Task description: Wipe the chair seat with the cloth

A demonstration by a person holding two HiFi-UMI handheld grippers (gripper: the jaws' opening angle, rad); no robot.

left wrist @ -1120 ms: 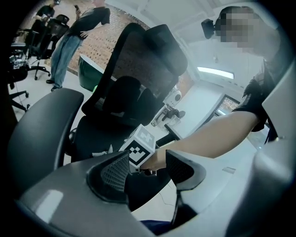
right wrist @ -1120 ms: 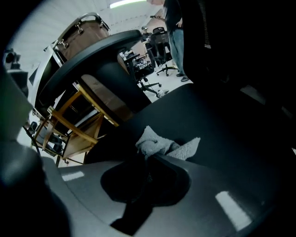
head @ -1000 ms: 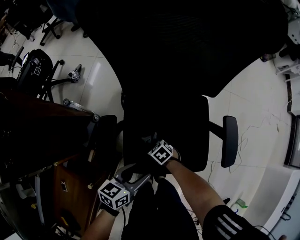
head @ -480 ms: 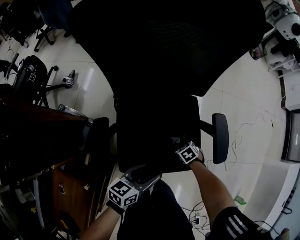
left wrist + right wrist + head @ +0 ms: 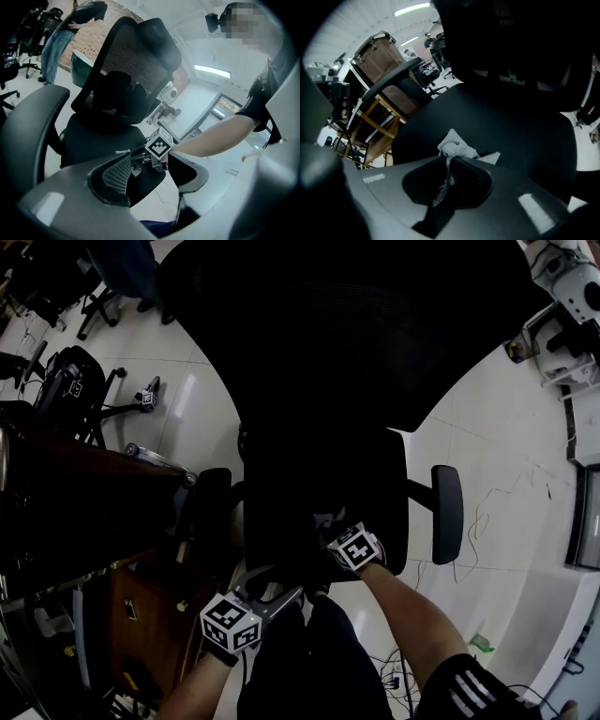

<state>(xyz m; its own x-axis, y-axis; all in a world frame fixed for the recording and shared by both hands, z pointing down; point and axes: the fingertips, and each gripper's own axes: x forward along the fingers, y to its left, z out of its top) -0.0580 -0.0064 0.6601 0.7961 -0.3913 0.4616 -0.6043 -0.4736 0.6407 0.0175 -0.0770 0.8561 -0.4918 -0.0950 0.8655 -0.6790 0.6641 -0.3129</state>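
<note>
Right claw (image 5: 449,165): I see it squeezed shut on the cloth, which is pinched tight between its two jaws.
Cloth (image 5: 457,149): It is white and fuzzy. A bunch of it sticks out just past the tips of the right claw and lies on the chair seat. A thin strip runs back between the jaws.
Chair seat (image 5: 515,136): It is black and sits right under and in front of the right claw. The cloth touches it near the edge closest to me.
Left claw (image 5: 150,176): Its jaws stand wide apart and hold nothing. Between them I only see the seat and, farther off, the marker cube of the right claw.
Left claw's place: It is behind the right claw and to its left, near the front edge of the seat. I cannot tell if it touches the seat.
Chair back (image 5: 347,334): It is tall, black mesh. It stands past the right claw, on the far side of the seat.
Right armrest (image 5: 447,512): It is off to the right of the right claw.
Left armrest (image 5: 211,507): It is just to the left of the left claw.
Forearm (image 5: 412,615): It is bare and reaches out behind the right claw.
Floor (image 5: 506,549): It has white tiles and lies below both claws.
Brown desk (image 5: 75,512): It is well to the left of the left claw.
</note>
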